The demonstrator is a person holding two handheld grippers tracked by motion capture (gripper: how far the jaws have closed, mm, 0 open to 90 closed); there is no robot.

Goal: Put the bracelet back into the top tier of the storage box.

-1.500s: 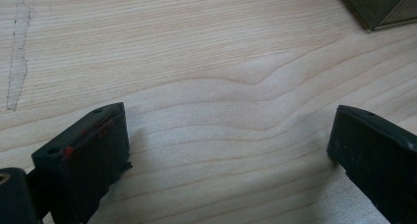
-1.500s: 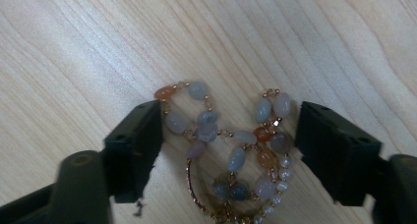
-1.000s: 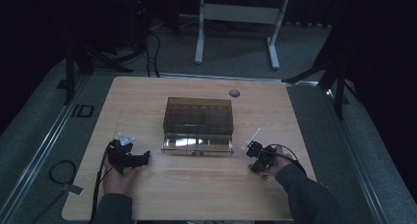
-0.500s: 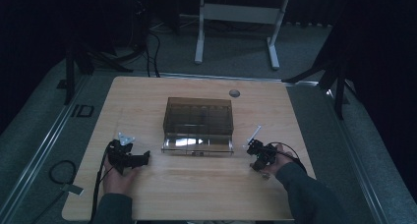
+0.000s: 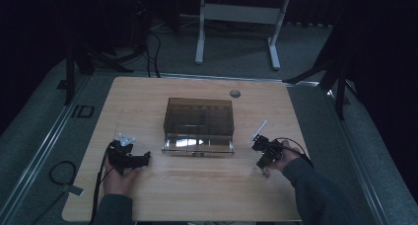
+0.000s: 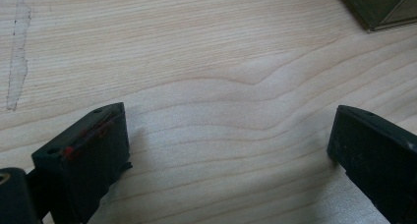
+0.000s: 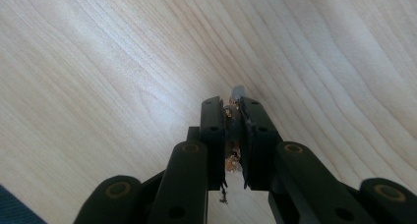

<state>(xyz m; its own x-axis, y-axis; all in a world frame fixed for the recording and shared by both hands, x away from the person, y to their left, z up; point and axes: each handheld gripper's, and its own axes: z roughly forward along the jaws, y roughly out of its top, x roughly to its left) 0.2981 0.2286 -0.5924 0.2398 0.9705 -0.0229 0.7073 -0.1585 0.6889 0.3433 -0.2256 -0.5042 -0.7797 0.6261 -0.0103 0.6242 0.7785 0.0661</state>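
The small pale-tipped piece (image 7: 238, 92) pinched between the right gripper's (image 7: 235, 113) black jaws is mostly hidden; its kind cannot be told. The smoky translucent plastic box (image 6: 381, 5) is cut off by the left gripper view's top-right corner. Dark contents inside that box (image 5: 199, 115) are too dim to read.

Table (image 5: 197, 195): pale wood, wavy brown grain, one pale streak at its left. Box (image 5: 199, 117): smoky brown, translucent, with a clear front tray. Left gripper (image 6: 231, 150) and right gripper (image 7: 232, 123): black; red flecks on the left one. Sleeve (image 5: 315, 195): dark grey-green. Floor: grey.
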